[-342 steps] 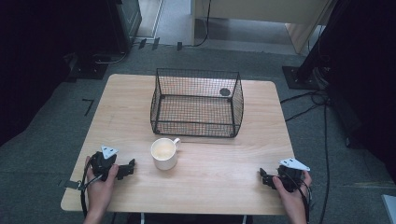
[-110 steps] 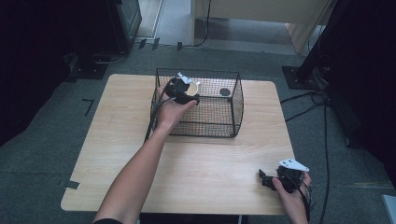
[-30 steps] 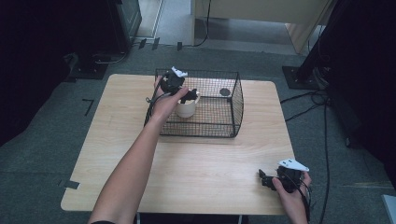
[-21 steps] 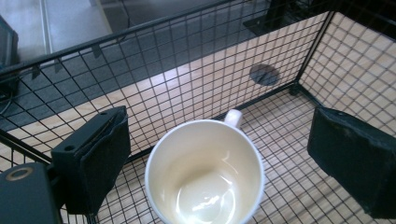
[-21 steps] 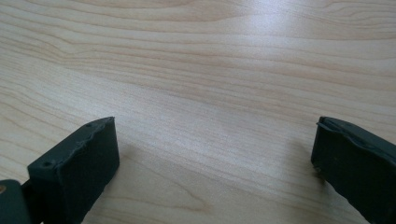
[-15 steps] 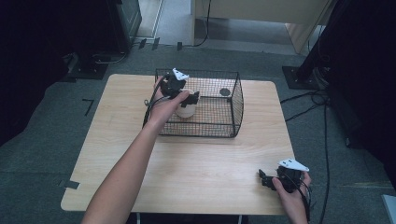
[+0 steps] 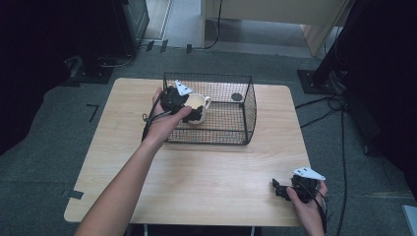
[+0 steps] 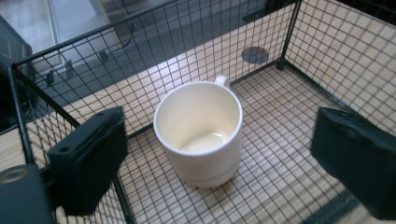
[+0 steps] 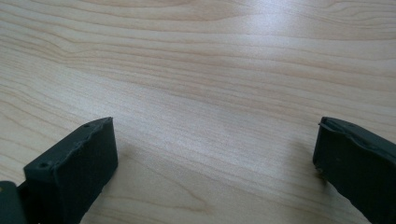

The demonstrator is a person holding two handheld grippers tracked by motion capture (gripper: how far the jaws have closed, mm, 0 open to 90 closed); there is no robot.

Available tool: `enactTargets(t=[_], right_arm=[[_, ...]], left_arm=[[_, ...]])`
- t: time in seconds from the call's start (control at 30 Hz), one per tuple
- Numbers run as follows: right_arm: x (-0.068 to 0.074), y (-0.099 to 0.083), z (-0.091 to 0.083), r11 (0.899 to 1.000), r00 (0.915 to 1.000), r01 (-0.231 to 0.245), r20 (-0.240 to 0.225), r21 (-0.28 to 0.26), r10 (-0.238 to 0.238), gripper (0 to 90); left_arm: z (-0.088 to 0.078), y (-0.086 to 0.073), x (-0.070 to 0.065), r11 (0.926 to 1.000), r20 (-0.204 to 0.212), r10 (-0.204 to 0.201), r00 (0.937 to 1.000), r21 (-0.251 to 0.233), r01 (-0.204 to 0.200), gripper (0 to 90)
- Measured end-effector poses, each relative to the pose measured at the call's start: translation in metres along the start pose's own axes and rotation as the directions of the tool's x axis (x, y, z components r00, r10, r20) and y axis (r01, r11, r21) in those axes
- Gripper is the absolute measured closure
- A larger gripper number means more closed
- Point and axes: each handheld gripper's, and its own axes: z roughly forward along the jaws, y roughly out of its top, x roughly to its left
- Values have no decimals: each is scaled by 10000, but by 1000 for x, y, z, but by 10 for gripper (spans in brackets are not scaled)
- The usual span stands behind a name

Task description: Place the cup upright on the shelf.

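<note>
One cup (image 8: 198, 133) stands upright on the floor of the wire basket (image 7: 231, 135), in its left half, handle turned toward the far wall. The left gripper (image 8: 224, 158) hangs just above and before it, fingers (image 8: 86, 163) spread wide on either side of the cup and touching nothing. The right gripper (image 7: 295, 189) rests low over the bare tabletop (image 7: 206, 182) near its front right corner, well apart from the basket, its fingers (image 9: 70, 172) likewise spread with only wood between them.

The cup looks like glazed ceramic: stiff, fairly heavy for its size, smooth enough to slip, and liable to chip if knocked against the wire. It appears empty, so tilting would spill nothing. The surest hold is probably across the rim, one finger inside and one outside, or squarely across the body; the handle is on the far side and awkward to reach from here.

Room is tight. The near wall of the basket stands just beside the left finger, and its top rim sits above the cup's lip, so any way out is straight up before moving sideways. To the right the basket floor is open up to a dark disc (image 8: 254, 54) near the far corner. Outside the basket, the tabletop in front lies free.
</note>
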Motion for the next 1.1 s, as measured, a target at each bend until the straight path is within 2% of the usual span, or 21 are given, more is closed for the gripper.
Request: enactTargets(t=[0.17,0.27,0.37,0.63,0.77,0.83,0.9,1.03,1.07,1.1], right_arm=[[0,0,0,10000,10000,1,-1,0,-1,0],[0,0,0,10000,10000,2,2,4,-2,0],[0,0,0,10000,10000,8,-3,4,-8,0],[0,0,0,10000,10000,8,-4,3,-8,0],[0,0,0,10000,10000,13,2,1,-13,0],[0,0,0,10000,10000,12,-1,1,-12,0],[0,0,0,10000,10000,2,0,3,-2,0],[0,0,0,10000,10000,1,-3,2,-1,0],[0,0,0,10000,10000,9,-1,6,-9,0],[0,0,0,10000,10000,9,-1,6,-9,0]], left_arm=[[-10,-14,1,9999,-13,-110,9999,-73,110,27],[-17,-24,0,9999,63,-54,10000,-142,54,27],[-23,-32,-3,9996,-154,270,9995,-107,-272,27],[-40,-51,-4,9991,-40,233,9997,-364,-234,26],[-56,-65,-4,9986,365,-65,9993,-521,84,25],[-59,-68,-4,9988,347,-45,9994,-480,61,19],[-66,-77,-4,9987,228,48,9997,-510,-36,18],[-70,-86,-3,9988,167,7,9999,-493,1,18],[-74,-94,-2,9988,237,-151,9996,-456,162,18],[-74,-94,-2,9988,237,-151,9996,-456,162,18]])
